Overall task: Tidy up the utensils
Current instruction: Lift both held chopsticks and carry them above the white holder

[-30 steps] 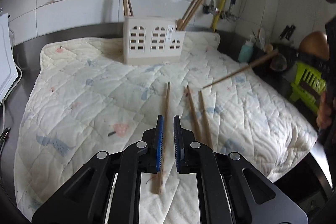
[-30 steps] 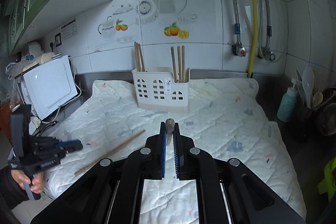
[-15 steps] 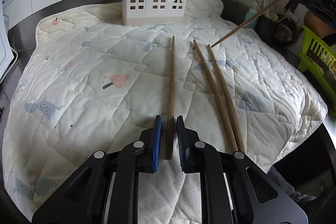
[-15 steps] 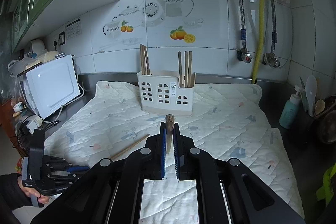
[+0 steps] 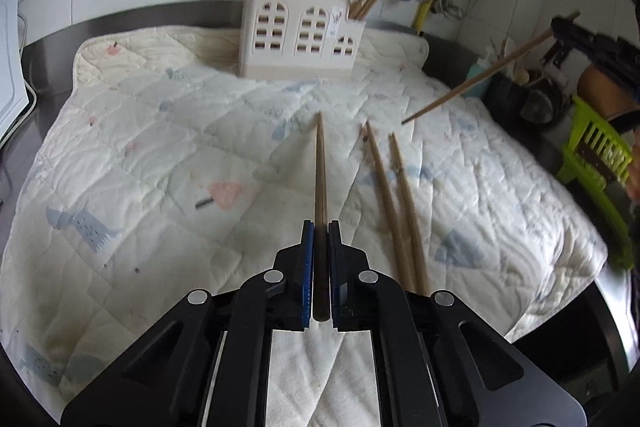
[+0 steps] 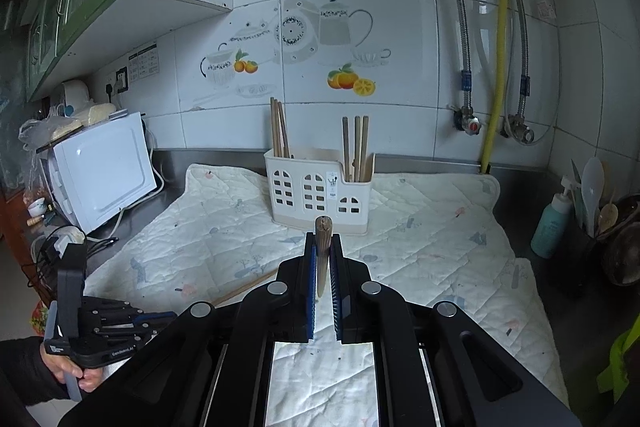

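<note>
A white utensil holder (image 5: 301, 35) with arched cut-outs stands at the back of the quilted mat (image 5: 160, 131), wooden chopsticks upright in its left and right compartments; it also shows in the right wrist view (image 6: 320, 193). My left gripper (image 5: 321, 227) is shut on a wooden chopstick (image 5: 321, 163) that points toward the holder, just above the mat. Two loose chopsticks (image 5: 394, 195) lie on the mat to its right. My right gripper (image 6: 323, 239) is shut on another chopstick (image 6: 322, 231), seen end-on; it also shows in the left wrist view (image 5: 488, 71), held in the air at right.
A white appliance (image 6: 104, 171) with cables stands left of the mat. A teal bottle (image 6: 554, 223) and a dark pot of spoons (image 6: 596, 203) stand at right. A green basket (image 5: 596, 163) sits off the mat's right edge. A tiled wall with pipes (image 6: 500, 47) is behind.
My left gripper closed on the middle chopstick and lifted it a little off the mat. My right gripper kept its chopstick and moved slightly nearer the holder.
</note>
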